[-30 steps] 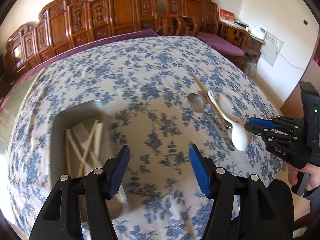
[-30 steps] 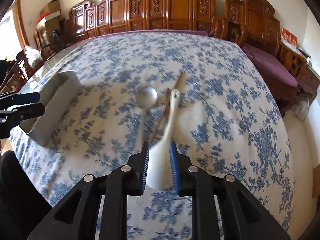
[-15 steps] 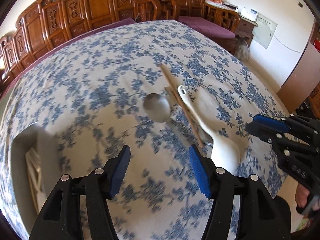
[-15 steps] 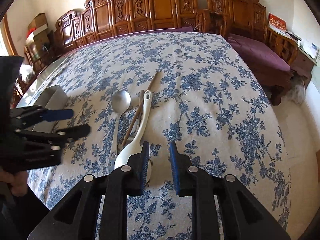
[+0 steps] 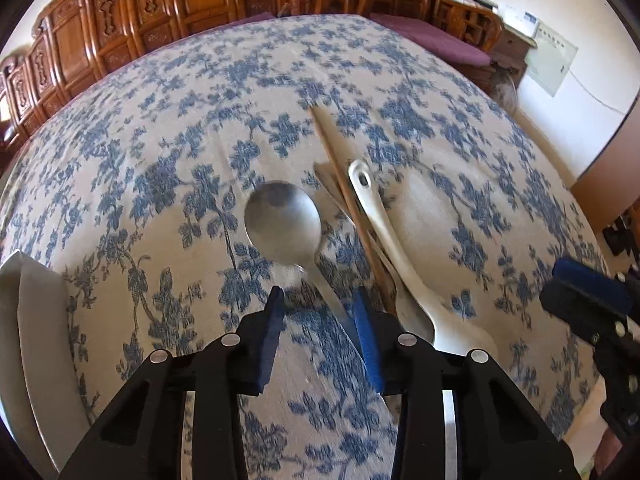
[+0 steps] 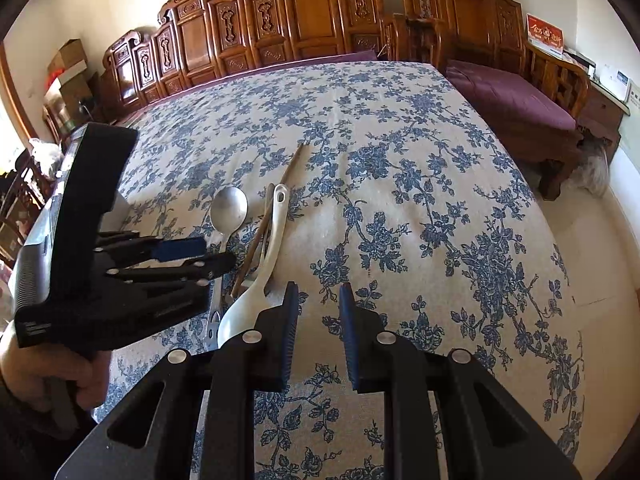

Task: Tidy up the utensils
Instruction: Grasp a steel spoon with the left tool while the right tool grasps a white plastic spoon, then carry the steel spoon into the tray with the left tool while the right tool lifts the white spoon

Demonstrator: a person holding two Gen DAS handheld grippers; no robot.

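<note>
Closing in on the metal spoon (image 5: 283, 220) is what the left gripper (image 5: 319, 330) is up to now. A second back it was hanging over the metal tray (image 5: 24, 320) with its jaws spread wide; since then it has swung across the floral tablecloth (image 5: 160, 140) and dropped low. Its jaws are narrowing with the spoon's handle lying between them, but the pads don't look like they're pressing on it yet. My read: the spoon is the next utensil headed for the tray, and the pick is about to happen rather than done.

The right gripper (image 6: 319, 336) has slid off the white ladle (image 6: 256, 280). It was sitting over the ladle's bowl a second ago, now it hovers just beside it over bare cloth, jaws fairly narrow with nothing between them.

Everything left to sort is bunched together mid-table: metal spoon, wooden chopsticks (image 5: 348, 204) and white ladle, lying side by side and partly overlapping.

View differences: the left wrist cam shows the handle threading between the blue pads and a slice of the tray at the left edge, which you can't make out from the other side. The right wrist cam shows the whole left tool from outside, the person's hand (image 6: 60, 384) on its grip, and the end of the spoon handle poking out underneath.
</note>
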